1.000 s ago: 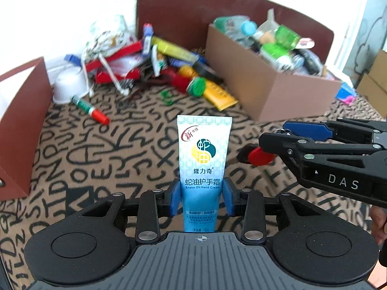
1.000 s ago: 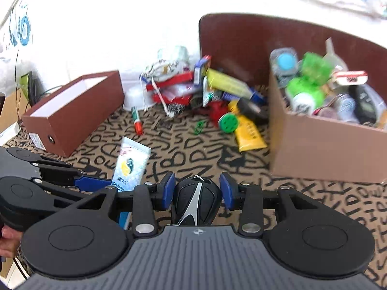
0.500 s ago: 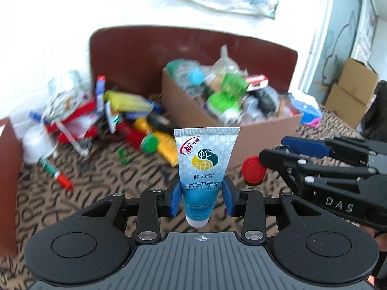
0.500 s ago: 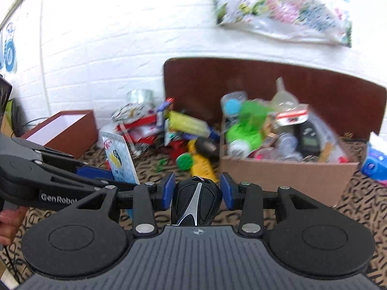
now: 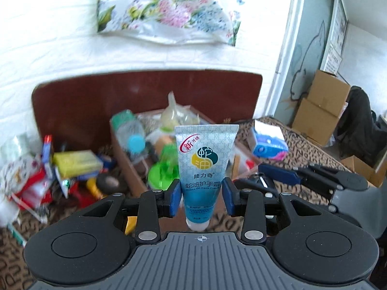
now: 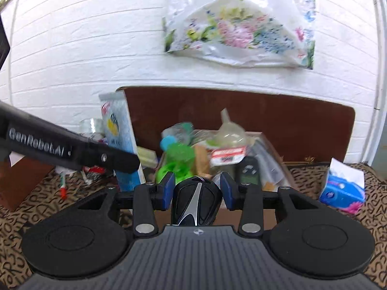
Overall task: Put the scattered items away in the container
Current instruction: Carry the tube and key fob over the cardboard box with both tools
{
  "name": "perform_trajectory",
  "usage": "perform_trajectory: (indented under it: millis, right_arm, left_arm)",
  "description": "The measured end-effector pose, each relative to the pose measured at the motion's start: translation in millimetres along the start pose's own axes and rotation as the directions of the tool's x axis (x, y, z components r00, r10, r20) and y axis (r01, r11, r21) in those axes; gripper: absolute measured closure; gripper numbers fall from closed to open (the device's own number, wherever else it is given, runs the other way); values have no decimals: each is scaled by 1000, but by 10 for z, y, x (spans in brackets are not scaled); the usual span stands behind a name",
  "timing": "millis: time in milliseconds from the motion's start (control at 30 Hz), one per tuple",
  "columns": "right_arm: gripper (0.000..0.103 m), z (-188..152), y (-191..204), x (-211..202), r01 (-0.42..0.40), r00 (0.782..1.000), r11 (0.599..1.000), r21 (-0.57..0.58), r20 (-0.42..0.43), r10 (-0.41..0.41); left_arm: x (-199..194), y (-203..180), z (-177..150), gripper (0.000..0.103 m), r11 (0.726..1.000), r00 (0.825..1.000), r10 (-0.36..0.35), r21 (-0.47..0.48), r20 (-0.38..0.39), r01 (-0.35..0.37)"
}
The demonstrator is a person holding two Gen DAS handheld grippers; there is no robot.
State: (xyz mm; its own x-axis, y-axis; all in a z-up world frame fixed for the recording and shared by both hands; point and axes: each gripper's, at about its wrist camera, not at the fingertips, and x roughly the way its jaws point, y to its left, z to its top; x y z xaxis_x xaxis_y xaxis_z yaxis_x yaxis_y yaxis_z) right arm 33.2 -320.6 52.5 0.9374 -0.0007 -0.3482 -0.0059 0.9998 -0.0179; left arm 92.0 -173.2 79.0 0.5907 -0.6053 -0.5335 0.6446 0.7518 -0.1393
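Letter-patterned cloth (image 6: pixel 343 220) is spread under a white brick wall (image 6: pixel 72 55); left tongs (image 5: pixel 202 198) pinch a tube (image 5: pixel 205 166), right tongs (image 6: pixel 197 192) a mouse (image 6: pixel 196 203).

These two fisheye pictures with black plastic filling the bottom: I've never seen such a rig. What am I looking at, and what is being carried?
No robot here: a person holds a two-finger tool in each hand, and each tool carries a camera looking forward along its jaws. The black shape at the bottom is the tool itself.

In the left wrist view, the left gripper holds a blue hand cream tube upright, cap down. The right gripper shows at its side.

In the right wrist view, the right gripper is clamped on a black and silver computer mouse.

Ahead of both stands an already crowded cardboard box on a letter-patterned cloth. More loose items lie to the left of the box.
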Motion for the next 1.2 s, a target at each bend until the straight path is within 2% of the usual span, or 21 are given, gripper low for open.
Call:
perform_trajectory:
  millis: [167, 467, 600, 800, 1067, 1133, 1200]
  right_arm:
    - [58, 180, -167, 164, 9, 1000, 1000, 9, 27, -9]
    - [58, 375, -332, 569, -3, 999, 1000, 23, 42, 2]
    - [57, 335, -336, 799, -3, 1000, 1000, 17, 4, 3]
    - [57, 72, -389, 1149, 17, 995, 999, 32, -95, -14]
    - [58, -26, -377, 1318, 41, 992, 999, -26, -121, -44]
    - [56, -87, -417, 1375, 17, 991, 1000, 5, -136, -17]
    - [54, -101, -419, 1391, 12, 992, 1000, 9, -129, -11]
  left_arm:
    - [170, -5, 380, 66, 1000, 1000, -7, -12, 10, 7]
    - [634, 127, 829, 66, 998, 999, 51, -26, -4, -51]
    - [917, 266, 915, 66, 995, 996, 84, -49, -8, -84]
    - [1283, 421, 1025, 66, 992, 994, 101, -75, -37, -103]
    - [1753, 616, 972, 65, 983, 984, 141, -101, -113, -152]
    - [1825, 644, 931, 57, 983, 982, 142, -98, -125, -155]
    - [1865, 651, 904, 56, 983, 980, 148, -92, -130, -161]
